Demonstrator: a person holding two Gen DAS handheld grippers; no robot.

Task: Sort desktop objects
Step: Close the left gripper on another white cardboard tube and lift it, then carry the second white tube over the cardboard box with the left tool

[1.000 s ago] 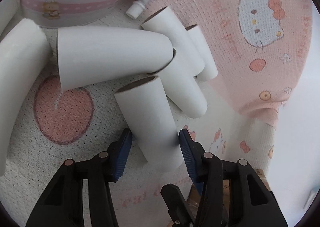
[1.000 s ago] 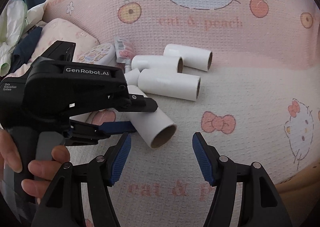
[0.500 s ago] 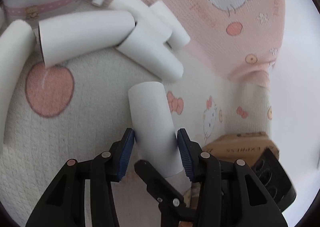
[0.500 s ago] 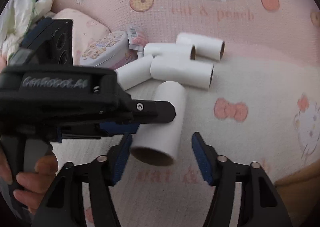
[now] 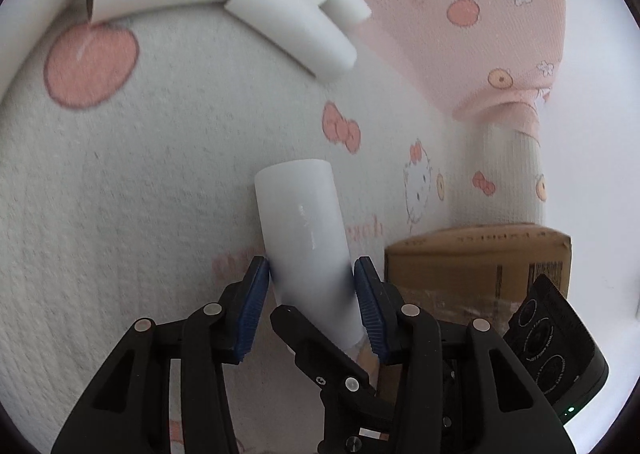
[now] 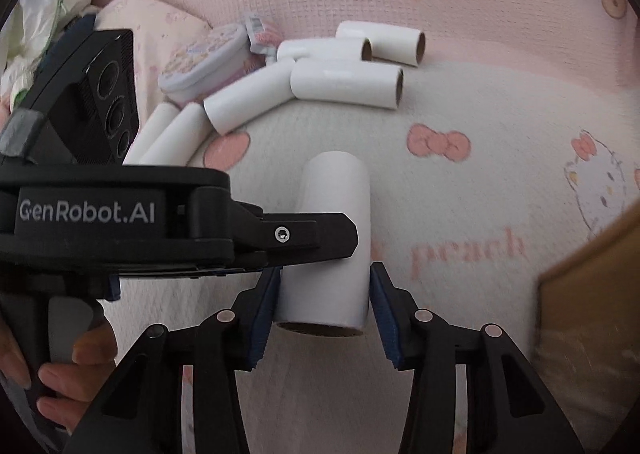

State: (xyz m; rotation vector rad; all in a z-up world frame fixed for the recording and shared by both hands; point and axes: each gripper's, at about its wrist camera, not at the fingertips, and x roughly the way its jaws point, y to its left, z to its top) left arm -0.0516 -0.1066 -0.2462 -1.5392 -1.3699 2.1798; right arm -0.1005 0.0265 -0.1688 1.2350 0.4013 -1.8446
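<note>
The left gripper [image 5: 310, 274] had its fingers clamped on the near end of a white cardboard tube [image 5: 300, 222], both blue pads pressed to its sides. They had just been closing a little further on it. The tube stuck out ahead of those fingers, tilted, clear of the patterned blanket [image 5: 140, 174] below.

The right gripper [image 6: 324, 278] had been closing around the same tube, whose open end sat between its fingers. One pad looked to be against the wall and the other lay just beside it. Whether they already pressed could not be told.

This read as a hand-over from left to right, probably on the way to the cardboard box [image 5: 476, 254], which stood off to the right of the left fingers.

To do it well, the right fingers should finish closing squarely across the tube's width, with both pads flat on the wall. A hollow card tube dents easily, so the squeeze should be firm but no harder than needed. The left fingers should open only once the right pair clearly bears the load. They should then back straight out along the tube's line, because one of them crossed close in front of the right pair. The other tubes [image 6: 344, 86] lay well beyond both sets of fingers and needed no care yet.
</note>
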